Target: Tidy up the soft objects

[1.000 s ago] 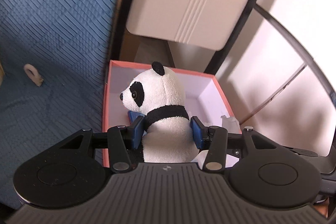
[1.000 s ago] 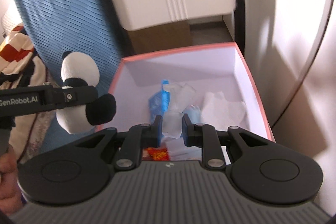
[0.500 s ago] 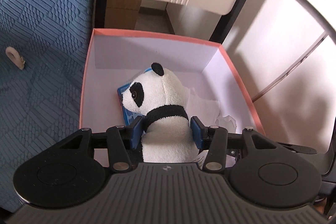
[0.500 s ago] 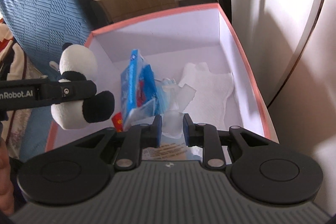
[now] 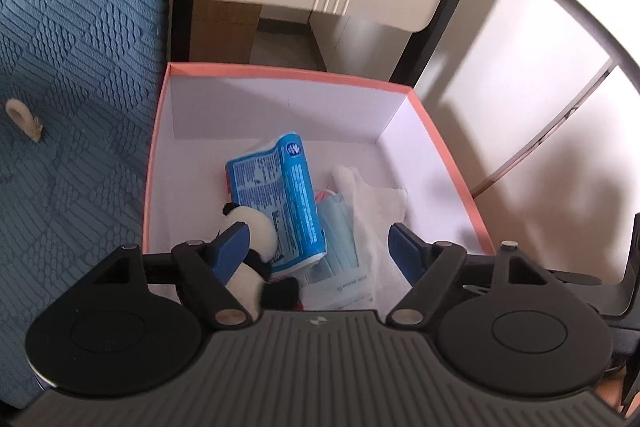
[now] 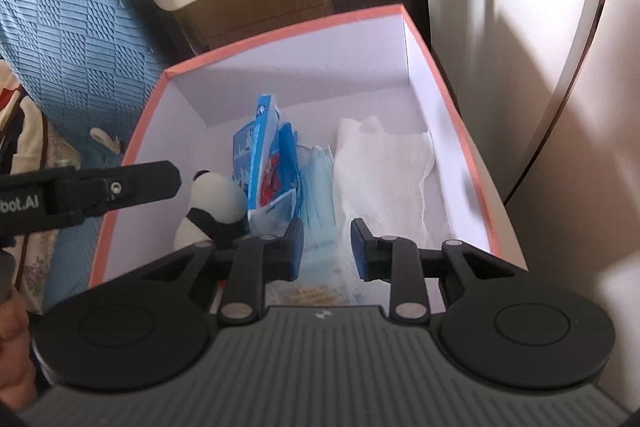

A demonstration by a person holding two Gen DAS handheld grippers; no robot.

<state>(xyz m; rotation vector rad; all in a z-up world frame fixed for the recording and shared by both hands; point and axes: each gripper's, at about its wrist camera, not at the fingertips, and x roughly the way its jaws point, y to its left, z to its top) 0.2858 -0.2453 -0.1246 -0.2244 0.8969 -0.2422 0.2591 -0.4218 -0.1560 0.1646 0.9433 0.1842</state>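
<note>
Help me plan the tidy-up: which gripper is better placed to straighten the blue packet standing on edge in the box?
Probably the right gripper: it is open, with the blue packet just ahead and left of it. The open left gripper has the panda against its finger.

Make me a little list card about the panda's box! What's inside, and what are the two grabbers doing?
box: pink rim, white inside
panda: inside, near left wall
blue packet: inside, beside the panda
face masks: middle
white cloth: right side
left gripper: open over the box
right gripper: open, holding nothing
</note>
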